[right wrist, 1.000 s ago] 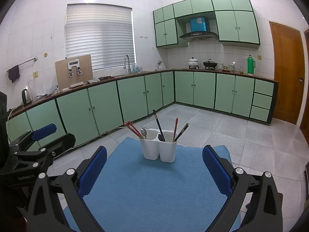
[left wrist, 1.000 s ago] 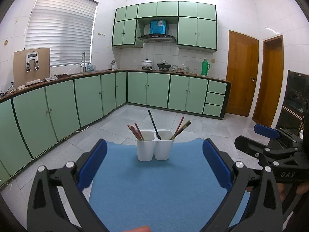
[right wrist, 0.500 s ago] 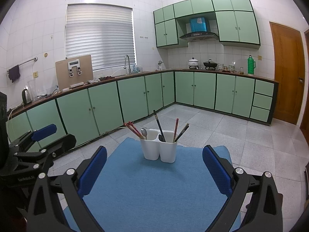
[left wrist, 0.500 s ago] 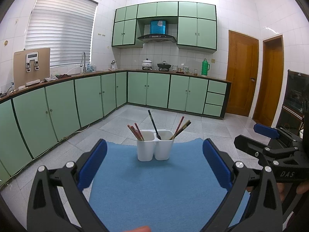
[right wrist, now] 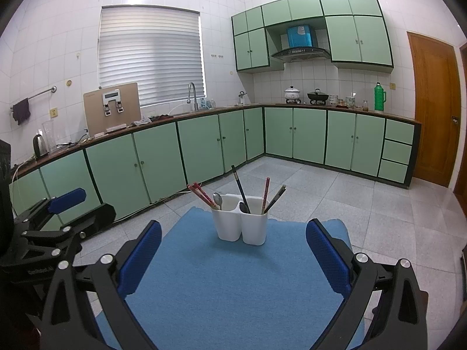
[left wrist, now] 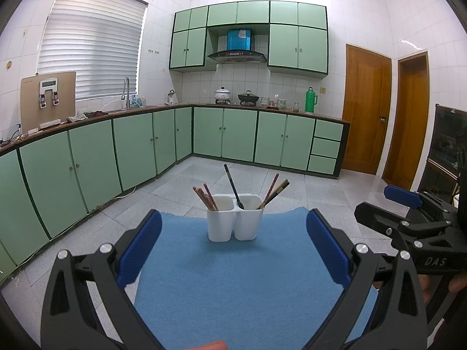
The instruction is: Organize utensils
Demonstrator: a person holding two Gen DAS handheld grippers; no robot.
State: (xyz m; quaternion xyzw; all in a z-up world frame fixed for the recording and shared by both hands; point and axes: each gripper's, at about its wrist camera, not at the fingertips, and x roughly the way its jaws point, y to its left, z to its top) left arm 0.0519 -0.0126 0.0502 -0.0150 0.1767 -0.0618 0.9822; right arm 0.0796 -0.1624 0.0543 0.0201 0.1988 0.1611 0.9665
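Both tools spread, empty — left tool (left wrist: 233, 250), right tool (right wrist: 233, 255). We fear snagging leaning chopsticks (right wrist: 201, 195) (mixed with spoons (right wrist: 217, 198)) — toppling the white two-cup holder (right wrist: 240, 223).

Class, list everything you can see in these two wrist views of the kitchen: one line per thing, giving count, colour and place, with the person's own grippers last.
utensil holder: one, white, two compartments, far middle of the mat.
mat: one, blue, under the holder.
red chopsticks: a bundle, left compartment, leaning left.
silver spoon: one, left compartment.
black spoon: one, right compartment.
mixed chopsticks: a few, red and dark, right compartment, leaning right.
cabinets: many, pale green, along the walls.
pot: one, white, on the stove.
wok: one, black, beside the pot.
flask: one, green, counter right.
kettle: one, steel, counter left.
doors: two, brown, right wall.
left gripper: one, black with blue pads, open.
right gripper: same, open.
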